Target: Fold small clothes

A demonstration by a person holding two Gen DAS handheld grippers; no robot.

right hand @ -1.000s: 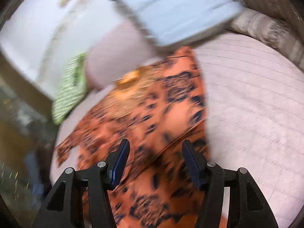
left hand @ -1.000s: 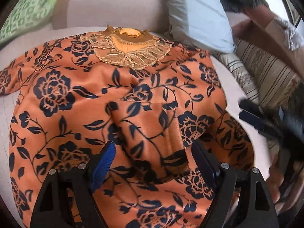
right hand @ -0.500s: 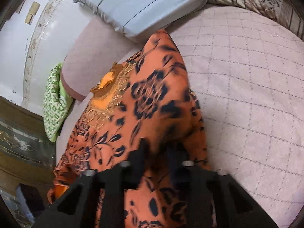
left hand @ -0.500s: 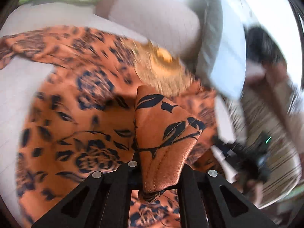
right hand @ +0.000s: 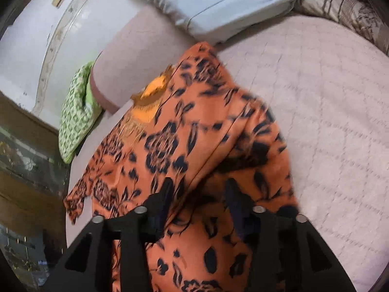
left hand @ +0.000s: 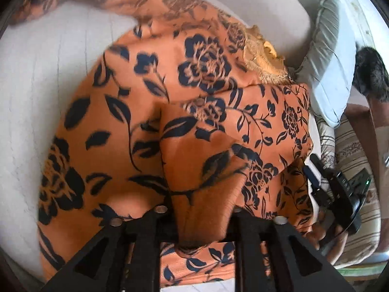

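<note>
An orange garment with dark blue flowers (left hand: 116, 131) lies on a pale quilted bed (left hand: 36, 77). Its gold embroidered neckline (left hand: 265, 58) points toward the pillows. My left gripper (left hand: 201, 216) is shut on a raised fold of this garment and holds it up. My right gripper (right hand: 199, 194) has its jaws partly apart, with the garment (right hand: 170, 146) lying between and under the fingers; it also shows at the right of the left wrist view (left hand: 340, 189). The right side of the garment is folded over the middle.
A light blue pillow (right hand: 218, 2) and a pink bolster (right hand: 136, 56) lie at the head of the bed (right hand: 328, 97). A green patterned cushion (right hand: 75, 112) sits at the left. A striped blanket (left hand: 350, 150) lies at the right edge.
My left gripper closed on a fold of the garment and lifted it across. My right gripper had closed on the cloth and now stands partly open. The right side got folded inward.
</note>
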